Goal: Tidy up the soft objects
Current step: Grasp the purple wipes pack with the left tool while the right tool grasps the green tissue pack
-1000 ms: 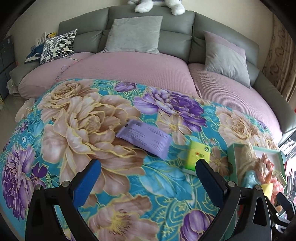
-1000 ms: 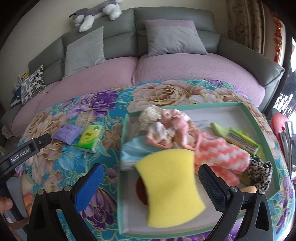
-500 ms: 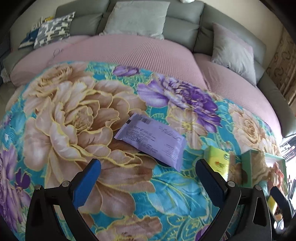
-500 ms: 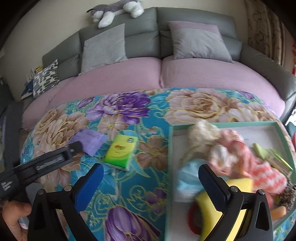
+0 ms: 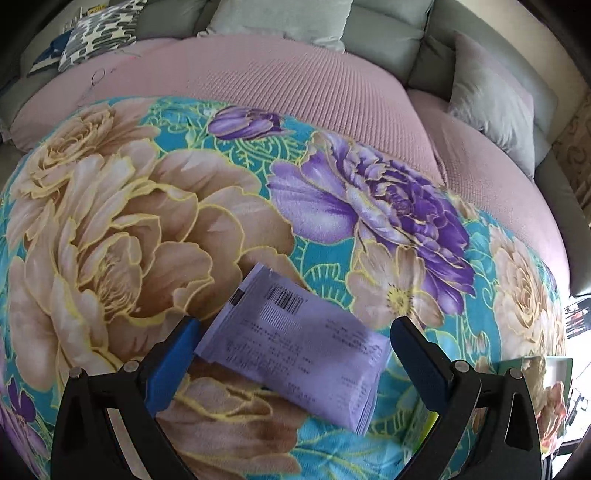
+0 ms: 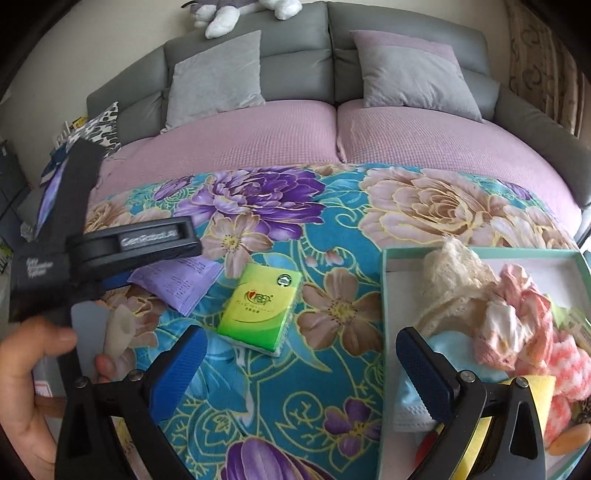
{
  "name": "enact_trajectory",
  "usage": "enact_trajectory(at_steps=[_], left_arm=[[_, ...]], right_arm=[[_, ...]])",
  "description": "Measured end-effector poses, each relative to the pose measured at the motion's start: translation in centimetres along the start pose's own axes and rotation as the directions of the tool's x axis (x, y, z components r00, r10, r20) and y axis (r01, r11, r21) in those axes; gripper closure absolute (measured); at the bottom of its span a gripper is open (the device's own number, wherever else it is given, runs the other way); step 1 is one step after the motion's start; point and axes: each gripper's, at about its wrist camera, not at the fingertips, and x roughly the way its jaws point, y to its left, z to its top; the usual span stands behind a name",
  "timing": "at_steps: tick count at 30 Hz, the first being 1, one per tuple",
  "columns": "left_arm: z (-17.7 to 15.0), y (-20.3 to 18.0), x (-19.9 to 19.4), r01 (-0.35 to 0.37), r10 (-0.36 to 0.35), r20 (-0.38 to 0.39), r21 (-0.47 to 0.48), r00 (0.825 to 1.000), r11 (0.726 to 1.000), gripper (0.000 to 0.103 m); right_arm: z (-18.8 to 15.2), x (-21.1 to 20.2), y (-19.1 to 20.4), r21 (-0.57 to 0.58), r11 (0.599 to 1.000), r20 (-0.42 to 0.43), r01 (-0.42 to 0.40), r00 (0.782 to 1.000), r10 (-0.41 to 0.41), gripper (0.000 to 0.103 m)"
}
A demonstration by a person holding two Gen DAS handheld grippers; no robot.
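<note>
A flat purple packet [image 5: 299, 347] lies on the floral blanket [image 5: 147, 221]. My left gripper [image 5: 295, 354] is open, its blue fingers on either side of the packet, close over it; it is not gripped. The packet also shows in the right wrist view [image 6: 177, 284], partly under the left gripper [image 6: 122, 273]. A green tissue pack [image 6: 260, 304] lies just beyond my open, empty right gripper [image 6: 299, 365]. A teal-rimmed tray [image 6: 386, 295] at the right holds soft cloths [image 6: 498, 314], a blue face mask [image 6: 410, 402] and a yellow sponge [image 6: 539, 387].
The blanket covers the front of a round bed with a pink cover [image 6: 295, 129]. Grey pillows [image 6: 210, 81] lean on the grey headboard, a plush toy [image 6: 236, 11] on top. A patterned cushion [image 5: 99, 29] lies far left. My hand [image 6: 29, 369] holds the left gripper.
My left gripper has moved forward and down until the purple packet lies between its fingers. My right gripper has swung left, from over the tray to near the green tissue pack.
</note>
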Motion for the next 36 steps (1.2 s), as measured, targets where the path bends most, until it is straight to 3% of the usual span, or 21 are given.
enact_trajectory(at_steps=[3, 8, 22, 25, 28, 31, 33, 35, 36], left_arm=[[0.3, -0.1, 0.6, -0.024, 0.024, -0.013, -0.002, 1.0, 1.0, 0.001], [0.2, -0.9, 1.0, -0.07, 0.072, -0.024, 0.077, 0.997, 0.995, 0.001], [-0.7, 3.1, -0.3, -0.083, 0.086, -0.028, 0.087, 0.996, 0.993, 0.001], [-0.9, 3.0, -0.5, -0.085, 0.086, -0.013, 0.102, 0.996, 0.991, 0.005], [-1.0, 2.6, -0.6, -0.078, 0.079, -0.001, 0.117, 0.997, 0.99, 0.018], [-1.1, 2.4, -0.9, -0.062, 0.061, 0.012, 0.115, 0.998, 0.991, 0.039], [-1.2, 2.5, -1.3, -0.033, 0.031, 0.018, 0.103, 0.999, 0.994, 0.064], [-1.4, 2.7, -1.7, 0.016, -0.018, 0.022, 0.078, 1.0, 0.997, 0.081], [-1.6, 2.8, -2.0, 0.028, -0.03, 0.023, 0.072, 0.999, 0.997, 0.085]], right_arm=[[0.1, 0.5, 0.1, 0.0, 1.0, -0.006, -0.001, 1.0, 0.001, 0.0], [0.1, 0.9, 0.1, -0.002, 1.0, -0.01, 0.001, 1.0, -0.001, 0.0], [0.0, 2.9, 1.5, -0.049, 0.999, -0.025, 0.003, 1.0, -0.004, 0.0], [-0.1, 3.7, 1.5, -0.041, 0.999, -0.033, 0.001, 0.999, -0.003, 0.001], [-0.1, 4.2, 1.4, -0.029, 1.0, -0.028, 0.001, 1.0, -0.002, 0.009], [-0.2, 4.6, 1.3, -0.021, 1.0, -0.024, -0.002, 1.0, 0.002, 0.017], [-0.2, 4.5, 1.3, -0.018, 1.0, -0.021, -0.012, 1.0, 0.011, 0.032], [-0.1, 4.4, 1.1, -0.009, 1.0, -0.017, -0.011, 1.0, 0.011, 0.036], [-0.1, 4.2, 0.9, 0.0, 1.0, -0.013, -0.015, 1.0, 0.015, 0.04]])
